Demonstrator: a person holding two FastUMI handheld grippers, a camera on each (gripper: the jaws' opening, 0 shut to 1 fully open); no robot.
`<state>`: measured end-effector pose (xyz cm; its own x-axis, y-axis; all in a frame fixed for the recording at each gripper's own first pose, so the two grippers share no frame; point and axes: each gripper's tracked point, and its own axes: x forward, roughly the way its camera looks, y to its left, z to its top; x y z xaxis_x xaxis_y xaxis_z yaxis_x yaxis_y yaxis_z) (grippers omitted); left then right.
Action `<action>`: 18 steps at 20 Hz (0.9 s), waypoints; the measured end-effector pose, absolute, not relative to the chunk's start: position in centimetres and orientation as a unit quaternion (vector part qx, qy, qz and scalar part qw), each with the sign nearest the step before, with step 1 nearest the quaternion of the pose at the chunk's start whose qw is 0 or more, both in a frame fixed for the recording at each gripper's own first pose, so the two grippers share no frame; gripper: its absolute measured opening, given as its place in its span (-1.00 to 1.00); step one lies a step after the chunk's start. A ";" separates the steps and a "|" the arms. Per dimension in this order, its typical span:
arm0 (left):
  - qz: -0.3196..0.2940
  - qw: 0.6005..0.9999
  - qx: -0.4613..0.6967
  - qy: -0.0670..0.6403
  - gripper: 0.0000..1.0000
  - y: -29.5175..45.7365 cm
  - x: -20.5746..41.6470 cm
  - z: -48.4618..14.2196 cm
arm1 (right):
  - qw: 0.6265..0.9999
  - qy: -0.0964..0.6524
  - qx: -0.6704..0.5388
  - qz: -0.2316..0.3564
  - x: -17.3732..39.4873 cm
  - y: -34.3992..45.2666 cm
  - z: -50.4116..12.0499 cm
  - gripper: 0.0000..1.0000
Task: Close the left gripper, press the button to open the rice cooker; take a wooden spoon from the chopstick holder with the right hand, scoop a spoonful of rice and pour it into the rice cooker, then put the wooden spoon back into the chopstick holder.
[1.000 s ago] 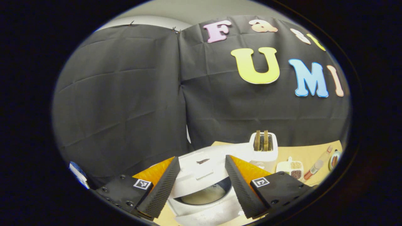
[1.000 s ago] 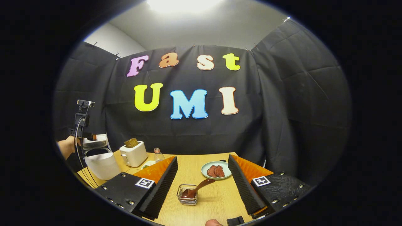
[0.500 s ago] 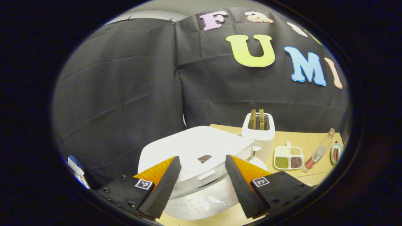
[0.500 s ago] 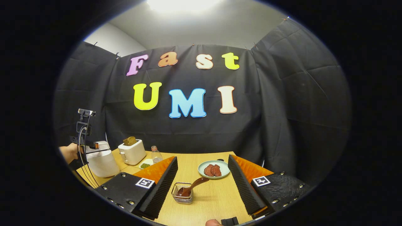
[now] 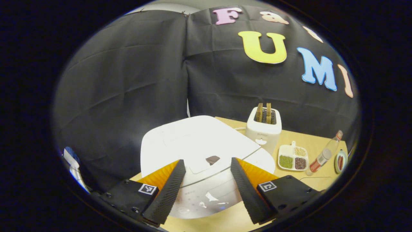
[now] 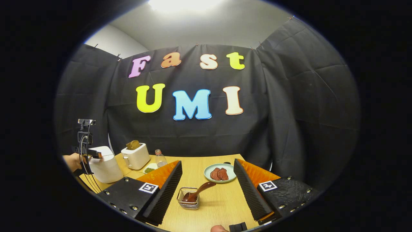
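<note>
The white rice cooker (image 5: 193, 141) stands just beyond my left gripper (image 5: 206, 187), its lid down flat. A small dark mark (image 5: 212, 159) sits on the lid's front edge between my open fingers, which touch nothing. In the right gripper view, a wire chopstick holder (image 6: 188, 203) stands on the wooden table (image 6: 222, 206) with a brown wooden spoon (image 6: 198, 191) leaning in it. My right gripper (image 6: 207, 190) is open, short of the holder. The left gripper (image 6: 91, 153) and a hand (image 6: 72, 161) show at the cooker (image 6: 104, 167) far left.
A white toaster (image 5: 264, 129) with two slices stands right of the cooker. Beside it lie a divided dish of grains and beans (image 5: 293, 159) and a small bottle (image 5: 323, 154). A pale plate with meat slices (image 6: 220, 173) sits behind the holder.
The cooker's lid has come down from raised, with the inner pot showing, to flat and shut. The left gripper view now looks lower over the lid. The right gripper barely moved.
</note>
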<state>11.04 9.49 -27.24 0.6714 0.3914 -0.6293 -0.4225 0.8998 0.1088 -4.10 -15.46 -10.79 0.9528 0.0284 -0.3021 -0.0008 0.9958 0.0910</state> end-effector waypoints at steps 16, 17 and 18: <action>0.107 0.974 -0.002 0.201 0.98 7.9 9.6 -15.8 | 0.992 0.087 0.067 0.058 -1.1 -6.8 -4.5 0.95; 0.098 0.978 0.002 0.184 0.98 7.5 9.1 -14.0 | 0.992 0.084 0.070 0.059 -1.0 -6.1 -4.1 0.95; 0.090 0.981 0.004 0.171 0.99 7.3 8.7 -12.5 | 0.992 0.081 0.073 0.061 -1.0 -5.5 -3.8 0.95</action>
<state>8.69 7.27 -12.48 0.9251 0.1776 -0.3356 -0.1746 0.9838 0.0394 -0.99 -5.55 -3.82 0.9795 0.1328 -0.1516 -0.1091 0.9819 0.1548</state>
